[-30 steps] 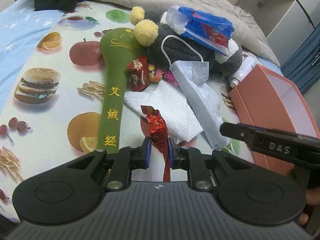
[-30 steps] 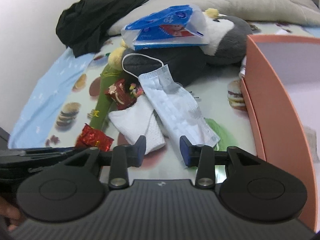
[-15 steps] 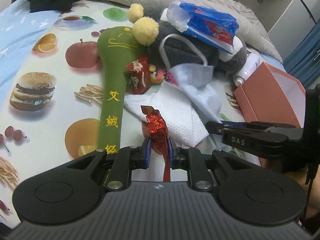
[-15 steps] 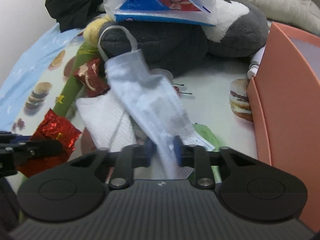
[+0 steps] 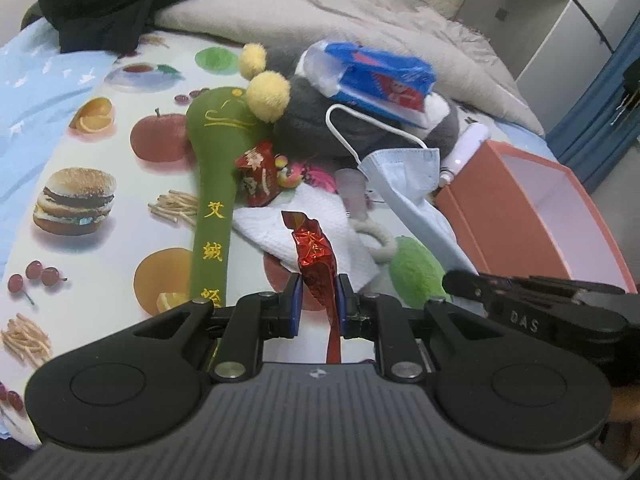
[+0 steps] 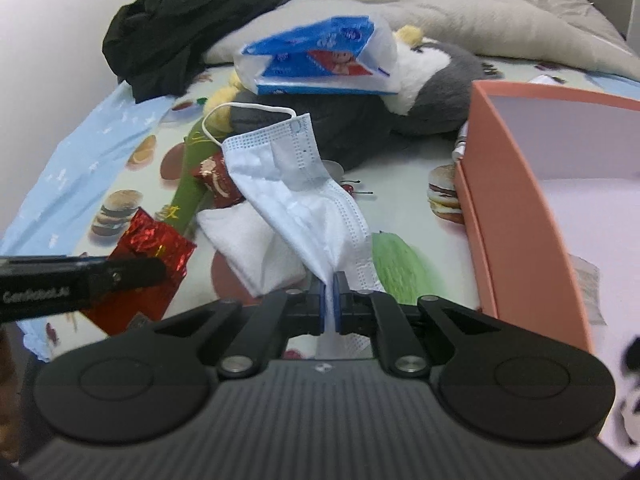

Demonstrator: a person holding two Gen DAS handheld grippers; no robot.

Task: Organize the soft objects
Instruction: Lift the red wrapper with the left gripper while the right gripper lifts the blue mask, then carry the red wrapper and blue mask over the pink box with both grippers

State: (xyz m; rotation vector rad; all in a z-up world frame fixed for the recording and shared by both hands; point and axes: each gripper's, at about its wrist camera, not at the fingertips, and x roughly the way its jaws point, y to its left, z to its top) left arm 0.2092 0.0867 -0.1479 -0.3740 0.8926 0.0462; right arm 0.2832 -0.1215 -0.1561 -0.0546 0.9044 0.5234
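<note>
My left gripper point(image 5: 317, 300) is shut on a red foil packet point(image 5: 314, 254) and holds it above the printed cloth; the packet also shows in the right wrist view point(image 6: 150, 248). My right gripper point(image 6: 329, 296) is shut on a light blue face mask point(image 6: 296, 196), lifted with its ear loop hanging; the mask also shows in the left wrist view point(image 5: 408, 176). A white cloth point(image 5: 320, 224) lies under both. The orange box point(image 6: 516, 216) stands open to the right of my right gripper.
A green plush stick point(image 5: 212, 184) with yellow pompoms, a second red packet point(image 5: 258, 172), a grey plush penguin point(image 6: 436, 84) with a blue tissue pack point(image 6: 324, 58) on it, and a green plush point(image 6: 394, 268) lie on the fruit-print cloth. Black clothing point(image 6: 180, 28) and grey bedding lie behind.
My right gripper was open over the mask, closed on its lower end, and has lifted it back toward me. My left gripper still holds the red packet.
</note>
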